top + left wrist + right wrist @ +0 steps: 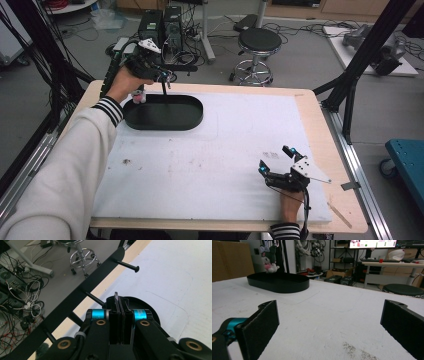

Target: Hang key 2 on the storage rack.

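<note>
Right up against the lens in the left gripper view, my left gripper [119, 305] has its jaws pressed together on a thin metal ring [116, 295] that pokes up just above the pads. Behind it a black rack [75, 298] with pegs runs diagonally from lower left to upper right of that frame. In the high view the same gripper [163, 80] sits upper left, just over the back rim of the black oval tray [192, 120], with a small plush toy [138, 96] hanging beside the hand, near the tray's left end. My right gripper [276, 161] rests on the white mat [210, 160] at lower right, jaws wide apart and holding nothing; its own view looks across the mat to the tray [279, 283] and the plush [270, 263] at upper left, well apart from it.
</note>
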Demonstrator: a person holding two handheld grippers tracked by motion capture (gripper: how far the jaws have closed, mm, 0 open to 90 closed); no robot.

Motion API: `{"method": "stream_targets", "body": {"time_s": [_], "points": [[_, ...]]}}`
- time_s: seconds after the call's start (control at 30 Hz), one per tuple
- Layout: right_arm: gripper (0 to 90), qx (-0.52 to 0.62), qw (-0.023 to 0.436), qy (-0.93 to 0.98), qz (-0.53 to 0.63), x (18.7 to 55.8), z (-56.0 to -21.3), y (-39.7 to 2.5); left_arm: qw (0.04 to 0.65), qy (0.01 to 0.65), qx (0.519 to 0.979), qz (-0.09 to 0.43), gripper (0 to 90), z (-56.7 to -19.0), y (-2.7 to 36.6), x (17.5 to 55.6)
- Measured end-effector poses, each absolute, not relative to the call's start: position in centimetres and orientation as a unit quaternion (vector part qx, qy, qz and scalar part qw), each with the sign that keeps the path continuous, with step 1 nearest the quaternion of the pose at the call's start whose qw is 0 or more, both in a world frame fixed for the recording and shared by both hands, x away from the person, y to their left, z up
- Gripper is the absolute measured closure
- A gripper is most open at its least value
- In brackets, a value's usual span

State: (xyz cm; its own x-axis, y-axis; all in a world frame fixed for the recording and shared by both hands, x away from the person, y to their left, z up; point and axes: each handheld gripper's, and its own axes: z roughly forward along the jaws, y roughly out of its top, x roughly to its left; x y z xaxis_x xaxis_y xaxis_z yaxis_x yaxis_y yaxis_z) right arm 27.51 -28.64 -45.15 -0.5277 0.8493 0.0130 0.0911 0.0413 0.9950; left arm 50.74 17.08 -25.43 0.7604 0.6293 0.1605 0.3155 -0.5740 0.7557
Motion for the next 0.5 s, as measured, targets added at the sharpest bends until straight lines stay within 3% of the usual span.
{"method": "stream_targets", "body": {"time_s": [0.5], "points": [[1.2, 0.364, 0.322, 0.645, 0.589, 27.54, -45.15, -28.66, 0.367, 0.281, 0.86, 0.214, 88.1, -25.95, 17.27, 51.55]]}}
